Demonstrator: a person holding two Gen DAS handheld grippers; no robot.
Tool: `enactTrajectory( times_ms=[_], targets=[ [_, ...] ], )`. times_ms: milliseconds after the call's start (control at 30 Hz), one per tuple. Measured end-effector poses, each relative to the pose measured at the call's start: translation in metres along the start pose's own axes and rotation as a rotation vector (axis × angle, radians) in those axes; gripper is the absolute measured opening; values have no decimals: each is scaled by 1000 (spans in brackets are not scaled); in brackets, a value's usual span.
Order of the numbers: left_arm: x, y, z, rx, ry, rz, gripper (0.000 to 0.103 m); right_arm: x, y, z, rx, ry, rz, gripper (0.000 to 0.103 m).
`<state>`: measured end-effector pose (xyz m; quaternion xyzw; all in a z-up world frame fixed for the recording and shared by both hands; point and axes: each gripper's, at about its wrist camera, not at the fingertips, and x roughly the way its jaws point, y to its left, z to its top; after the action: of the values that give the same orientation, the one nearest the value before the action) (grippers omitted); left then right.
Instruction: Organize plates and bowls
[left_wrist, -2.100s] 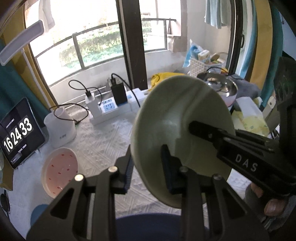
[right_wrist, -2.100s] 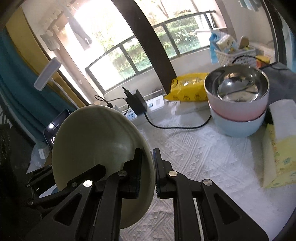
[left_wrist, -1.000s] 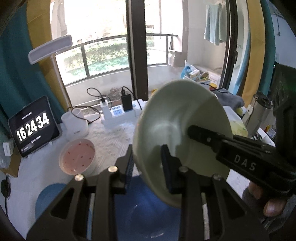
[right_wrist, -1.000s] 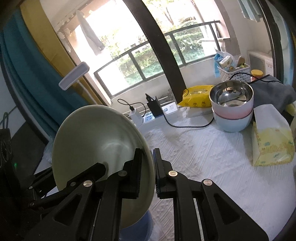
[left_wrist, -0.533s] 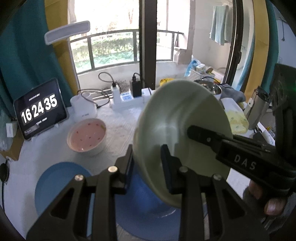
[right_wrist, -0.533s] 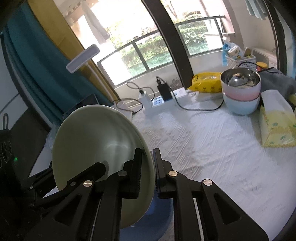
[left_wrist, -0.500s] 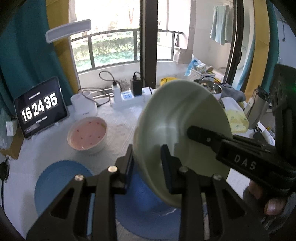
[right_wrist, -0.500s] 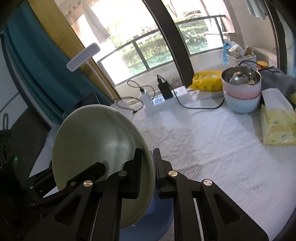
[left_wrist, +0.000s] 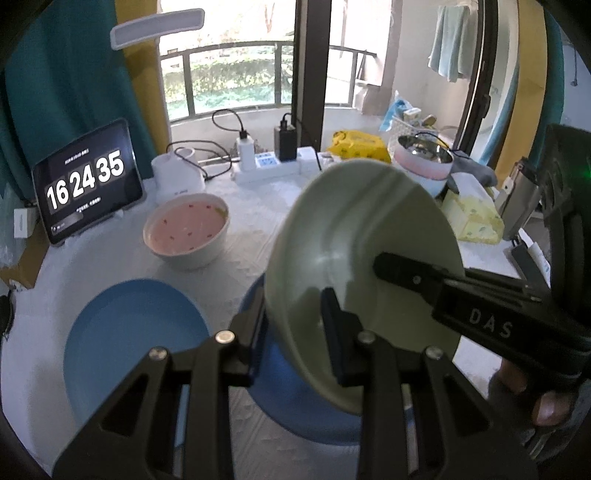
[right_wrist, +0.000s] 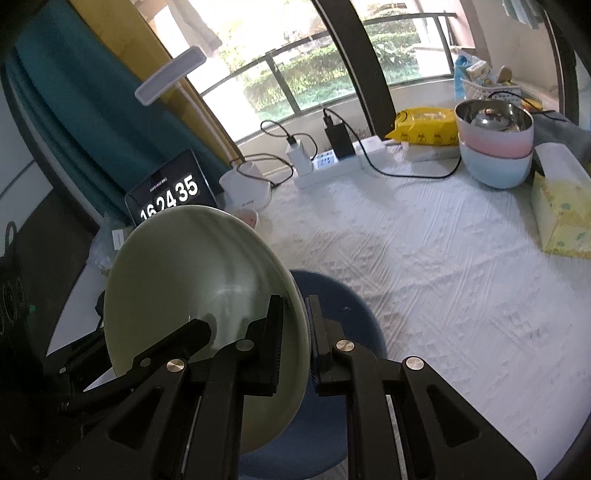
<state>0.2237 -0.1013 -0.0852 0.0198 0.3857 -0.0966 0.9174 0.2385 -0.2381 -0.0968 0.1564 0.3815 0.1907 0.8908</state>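
The pale green glazed bowl (left_wrist: 354, 236) shines smoothly; the white embossed tablecloth (right_wrist: 443, 258) looks matt and rough; the steel-lined pink bowl (right_wrist: 495, 122) gleams.

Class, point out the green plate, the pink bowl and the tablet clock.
green plate (left_wrist: 369, 229), left wrist view, inner face.
pink bowl (left_wrist: 184, 225), left wrist view, pink inside.
tablet clock (left_wrist: 86, 181), left wrist view, screen digits.
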Motion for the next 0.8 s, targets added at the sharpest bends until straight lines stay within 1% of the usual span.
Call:
enactTrajectory(
  times_ms=[433,633,800],
  targets=[
    [16,9,-19,-29,60,-8,29,20,3,-19,-2,75,-28,13],
    [23,8,-23,-18,88,-16,29,23,5,-17,-9,78,-57,13],
    [31,2,-25,-1,104,-30,29,24,2,-21,-37,88,-105,14]
  ],
)
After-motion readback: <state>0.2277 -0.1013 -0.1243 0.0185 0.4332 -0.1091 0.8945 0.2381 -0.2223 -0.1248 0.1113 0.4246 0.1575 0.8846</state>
